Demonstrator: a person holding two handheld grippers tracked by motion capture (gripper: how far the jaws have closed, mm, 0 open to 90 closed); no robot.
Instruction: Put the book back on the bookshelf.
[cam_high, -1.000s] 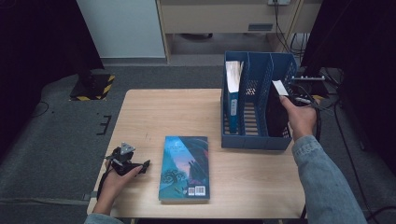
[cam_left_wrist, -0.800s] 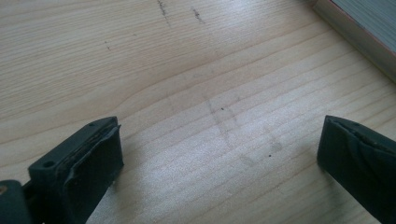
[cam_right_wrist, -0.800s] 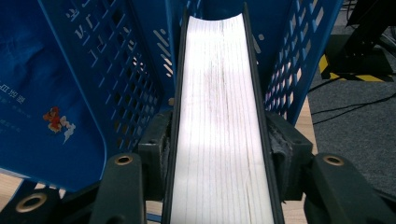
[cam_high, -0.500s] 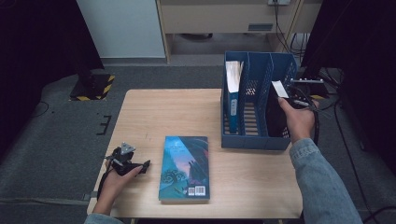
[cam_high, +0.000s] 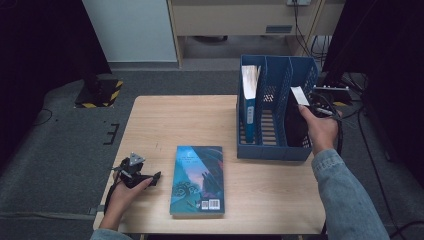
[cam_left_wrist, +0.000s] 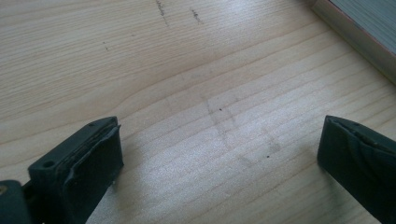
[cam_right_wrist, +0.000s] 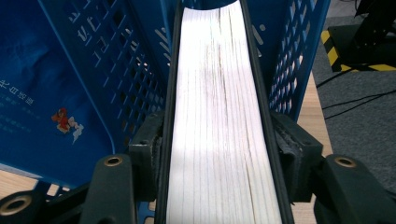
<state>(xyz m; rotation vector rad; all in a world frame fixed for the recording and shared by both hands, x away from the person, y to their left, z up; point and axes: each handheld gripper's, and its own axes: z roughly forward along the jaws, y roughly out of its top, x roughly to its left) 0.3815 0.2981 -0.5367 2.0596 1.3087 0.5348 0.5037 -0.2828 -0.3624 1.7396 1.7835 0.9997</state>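
A blue slotted file rack (cam_high: 274, 150) stands at the table's right side, with one blue-spined book (cam_high: 248, 100) upright in its left slot. My right gripper (cam_right_wrist: 218, 144) is shut on a dark-covered book (cam_right_wrist: 217, 107), page edges facing the camera, which stands in the rack's right slot (cam_high: 296, 117). A teal illustrated book (cam_high: 198, 178) lies flat near the table's front edge. My left gripper (cam_left_wrist: 219, 163) rests open on bare wood to that book's left, and the book's edge (cam_left_wrist: 359, 32) shows at its upper right.
The wooden table (cam_high: 175, 120) has bare room across its left and back. The rack's middle slot (cam_high: 274, 115) holds nothing I can see. Cables and a stand (cam_high: 332, 92) lie just past the table's right edge; a yellow-black striped base (cam_high: 100, 95) sits on the floor at left.
My right hand has carried the dark book slightly lower and deeper into the rack's right slot. The left gripper and the teal book stay where they were.
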